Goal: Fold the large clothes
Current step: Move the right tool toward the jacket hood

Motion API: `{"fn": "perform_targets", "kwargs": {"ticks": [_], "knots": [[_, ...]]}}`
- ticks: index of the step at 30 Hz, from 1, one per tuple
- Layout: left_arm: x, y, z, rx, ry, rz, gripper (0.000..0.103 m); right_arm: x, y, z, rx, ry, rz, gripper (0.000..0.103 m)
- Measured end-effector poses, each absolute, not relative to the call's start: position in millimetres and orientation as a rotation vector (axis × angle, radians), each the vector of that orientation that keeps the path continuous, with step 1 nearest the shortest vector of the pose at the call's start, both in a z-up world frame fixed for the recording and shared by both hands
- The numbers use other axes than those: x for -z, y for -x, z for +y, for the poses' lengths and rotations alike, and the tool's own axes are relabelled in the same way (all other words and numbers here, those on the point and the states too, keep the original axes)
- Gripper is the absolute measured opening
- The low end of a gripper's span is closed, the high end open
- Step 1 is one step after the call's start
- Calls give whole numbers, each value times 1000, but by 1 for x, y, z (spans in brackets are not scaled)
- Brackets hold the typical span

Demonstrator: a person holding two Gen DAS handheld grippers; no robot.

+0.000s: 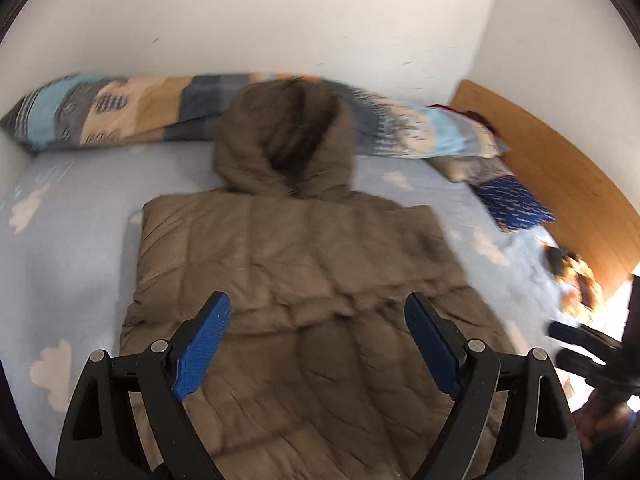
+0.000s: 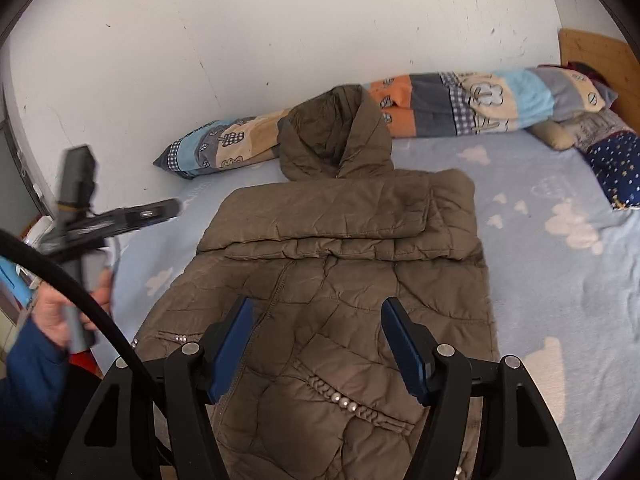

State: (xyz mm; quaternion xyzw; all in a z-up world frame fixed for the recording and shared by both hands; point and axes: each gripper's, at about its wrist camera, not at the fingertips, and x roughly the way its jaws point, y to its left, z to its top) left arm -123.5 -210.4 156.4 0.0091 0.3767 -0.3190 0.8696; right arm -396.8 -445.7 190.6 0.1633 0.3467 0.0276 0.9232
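Note:
A brown quilted hooded jacket (image 1: 296, 264) lies flat on the bed, hood toward the wall, with both sleeves folded in across the chest. It also shows in the right wrist view (image 2: 340, 248). My left gripper (image 1: 318, 320) is open and empty above the jacket's lower part. My right gripper (image 2: 318, 328) is open and empty above the jacket's lower front, near its pocket trim with beads. The left gripper also shows at the left edge of the right wrist view (image 2: 120, 216), held in a hand.
The bed has a light blue sheet with cloud prints (image 2: 560, 280). A long patchwork pillow (image 2: 460, 104) lies along the white wall. A dark blue starred cushion (image 2: 620, 164) and a wooden headboard (image 1: 560, 184) are at the right.

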Motion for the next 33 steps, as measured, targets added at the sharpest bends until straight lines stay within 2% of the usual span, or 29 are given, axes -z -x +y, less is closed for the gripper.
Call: {"fn": "perform_targets", "kwargs": {"ticks": [4,9,20,27,33], "knots": [[-135,85,-207,543,-101,796,88,-184,374,-455,-26,-293,749,72],[-133,41,-176,474,48,799,88,-196,315,-479,-41,-330,770,72],[-139,35,-152,418,88,758,88,-273,77,-513,-14,-258,781,72],[-139,38,-152,409,47,747,88,-236,-50,-551,100,-279,858,73],[-134,31,-143,382,68,753,88,-211,-110,-575,150,-291,878,73]]}}
